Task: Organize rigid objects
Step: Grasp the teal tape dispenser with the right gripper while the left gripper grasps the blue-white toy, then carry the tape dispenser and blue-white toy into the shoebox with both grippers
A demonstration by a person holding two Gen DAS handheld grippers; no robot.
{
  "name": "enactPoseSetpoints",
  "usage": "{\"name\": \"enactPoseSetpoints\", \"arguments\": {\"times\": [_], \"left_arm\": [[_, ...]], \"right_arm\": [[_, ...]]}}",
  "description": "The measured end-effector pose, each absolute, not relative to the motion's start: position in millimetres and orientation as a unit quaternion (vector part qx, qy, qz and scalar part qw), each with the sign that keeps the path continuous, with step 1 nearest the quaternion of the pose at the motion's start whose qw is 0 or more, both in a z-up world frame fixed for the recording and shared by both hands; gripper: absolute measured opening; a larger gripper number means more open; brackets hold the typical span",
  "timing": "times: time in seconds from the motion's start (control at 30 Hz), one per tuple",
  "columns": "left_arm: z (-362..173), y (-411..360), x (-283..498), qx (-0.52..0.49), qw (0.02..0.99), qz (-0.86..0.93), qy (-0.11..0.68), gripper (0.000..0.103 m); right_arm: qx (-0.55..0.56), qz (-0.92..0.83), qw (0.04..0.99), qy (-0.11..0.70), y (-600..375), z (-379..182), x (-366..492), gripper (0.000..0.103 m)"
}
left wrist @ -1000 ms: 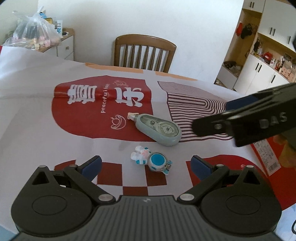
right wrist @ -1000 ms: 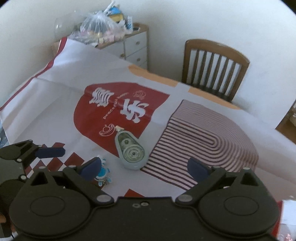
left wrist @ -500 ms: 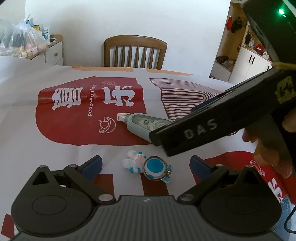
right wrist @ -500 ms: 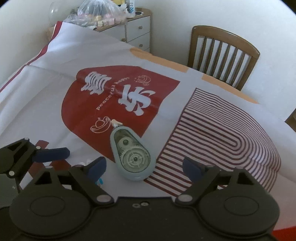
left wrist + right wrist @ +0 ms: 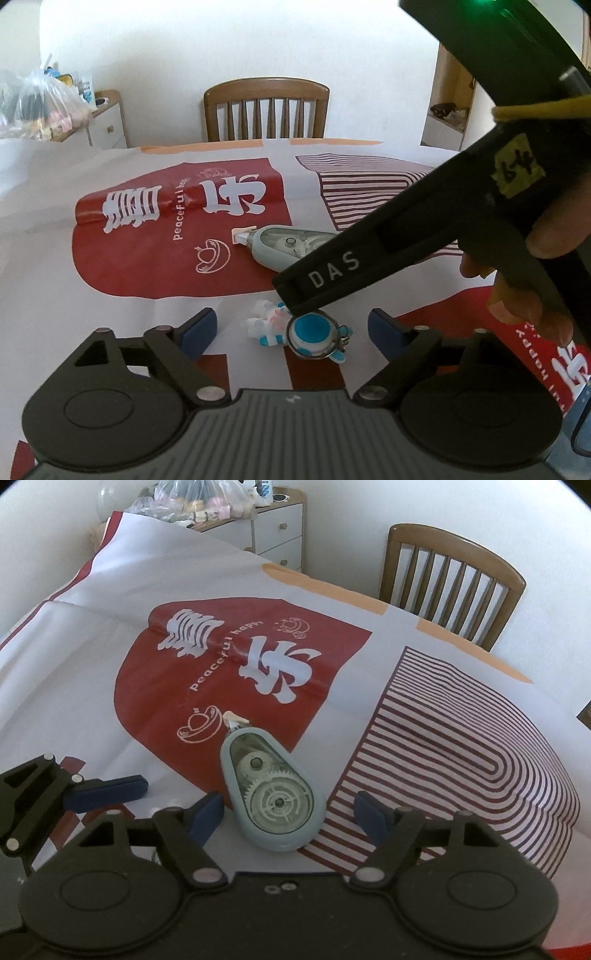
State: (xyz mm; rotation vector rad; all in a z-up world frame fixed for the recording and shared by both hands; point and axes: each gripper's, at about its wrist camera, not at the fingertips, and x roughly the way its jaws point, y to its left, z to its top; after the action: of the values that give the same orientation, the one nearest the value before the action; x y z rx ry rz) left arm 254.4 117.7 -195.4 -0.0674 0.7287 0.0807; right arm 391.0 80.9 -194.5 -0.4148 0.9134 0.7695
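Both hands are working at the near edge of the table, 1 gripper to each object. The left gripper (image 5: 291, 330) is closing around the small blue-and-white astronaut keychain (image 5: 299, 330), which is lying on its side on the printed tablecloth (image 5: 55, 258); the toy is sitting between the 2 blue pads (image 5: 197, 330) but neither is pressing on it yet. Judging by its round head and loose metal ring, it is likely to roll or skid, so the pads should be meeting the body squarely, with the ring kept clear.

Just beyond it, the right gripper (image 5: 290, 814) is closing around the wide rear end of the grey-green correction tape dispenser (image 5: 271, 794). The shell is lying flat, white tip (image 5: 234, 722) pointing away toward the red patch, and a gap is showing on each side, so nothing is being held. The casing is smooth and tapered; gripping it across the broadest part looks safest, since a hold nearer the tip could squeeze it forward.

The 2 tools are crowding each other, so lifting them apart seems wise. A wooden chair (image 5: 454, 587) is standing at the far side.
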Motion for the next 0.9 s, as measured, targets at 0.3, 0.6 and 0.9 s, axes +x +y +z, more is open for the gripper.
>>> {"name": "enactPoseSetpoints", "arguments": {"times": [0.3, 0.6, 0.9], "left_arm": [[-194.7, 113.1, 251.1, -0.008, 0.936, 0.05, 0.347, 0.06], [-191.9, 117.4, 248.1, -0.026, 0.933, 0.052, 0.356, 0.06], [-180.8, 119.5, 233.4, -0.061, 0.927, 0.056, 0.365, 0.06]], "right_arm": [[-0.191, 0.356, 0.811, 0.422, 84.4, -192.7, 385.6, 0.056], [-0.186, 0.325, 0.821, 0.43, 79.0, -186.2, 377.6, 0.054], [-0.141, 0.3, 0.831, 0.446, 48.6, -165.9, 354.2, 0.053]]}}
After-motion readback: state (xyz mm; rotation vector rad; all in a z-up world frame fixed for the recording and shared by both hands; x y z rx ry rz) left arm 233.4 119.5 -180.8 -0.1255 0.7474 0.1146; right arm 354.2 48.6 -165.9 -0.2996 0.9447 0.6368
